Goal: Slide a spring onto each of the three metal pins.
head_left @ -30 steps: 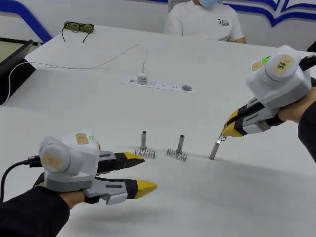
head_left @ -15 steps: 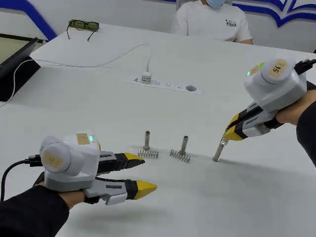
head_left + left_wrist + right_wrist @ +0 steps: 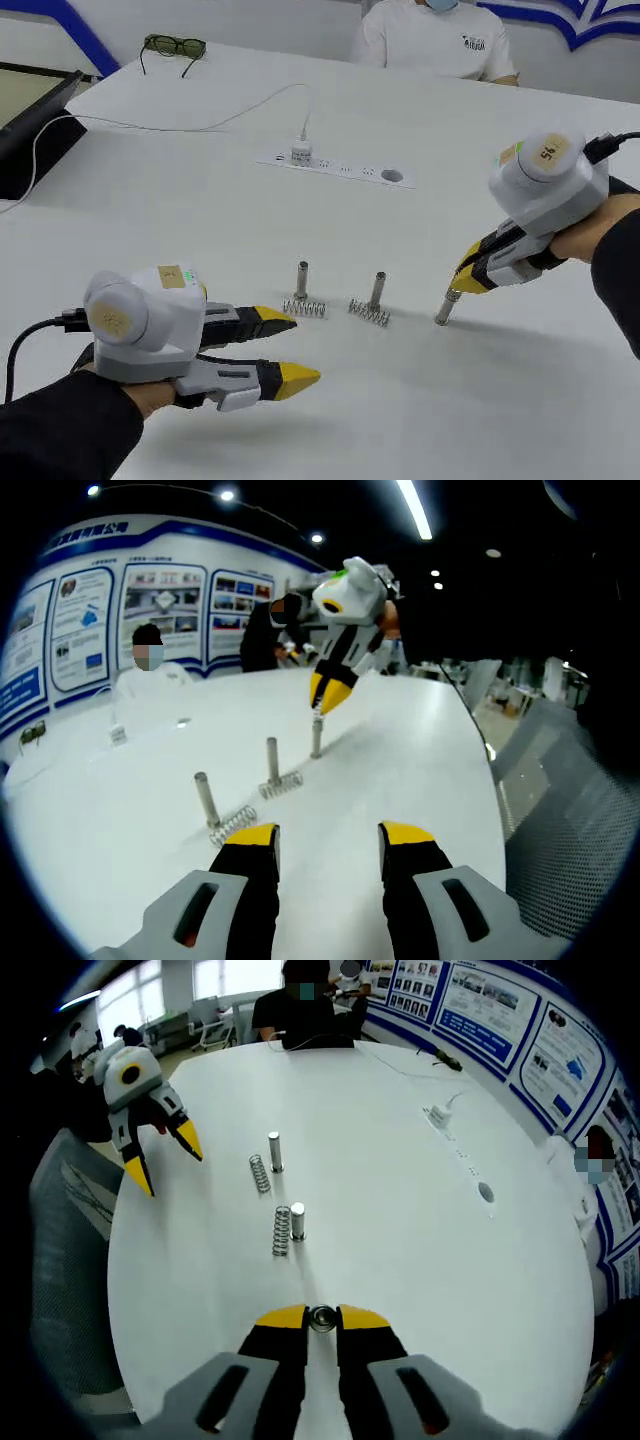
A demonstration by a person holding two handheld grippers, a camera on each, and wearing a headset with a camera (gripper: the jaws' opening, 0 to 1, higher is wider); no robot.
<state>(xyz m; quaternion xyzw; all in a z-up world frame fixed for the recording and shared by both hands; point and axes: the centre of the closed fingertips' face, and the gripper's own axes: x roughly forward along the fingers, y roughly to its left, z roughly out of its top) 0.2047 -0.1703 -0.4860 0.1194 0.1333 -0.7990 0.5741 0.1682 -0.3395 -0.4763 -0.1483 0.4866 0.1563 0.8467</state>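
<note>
Three short metal pins stand in a row on the white table: the left pin [image 3: 301, 275], the middle pin [image 3: 378, 288] and the right pin [image 3: 444, 309], which leans. One spring [image 3: 304, 308] lies at the foot of the left pin, and another spring [image 3: 369, 313] lies at the middle pin. My right gripper [image 3: 465, 280] is at the top of the right pin, jaws closed on a small spring seen end-on [image 3: 322, 1318]. My left gripper [image 3: 300, 347] hovers open at the front left, short of the pins, with nothing between its jaws [image 3: 330, 835].
A white power strip [image 3: 330, 167] with a cable lies behind the pins. Sunglasses [image 3: 173, 46] rest at the far left. A person in a white shirt [image 3: 432, 40] sits at the far edge. A dark screen [image 3: 30, 120] stands at the left.
My right gripper has come down with the spring to the top of the right pin. The left gripper has stayed put; the view has shifted a little.
</note>
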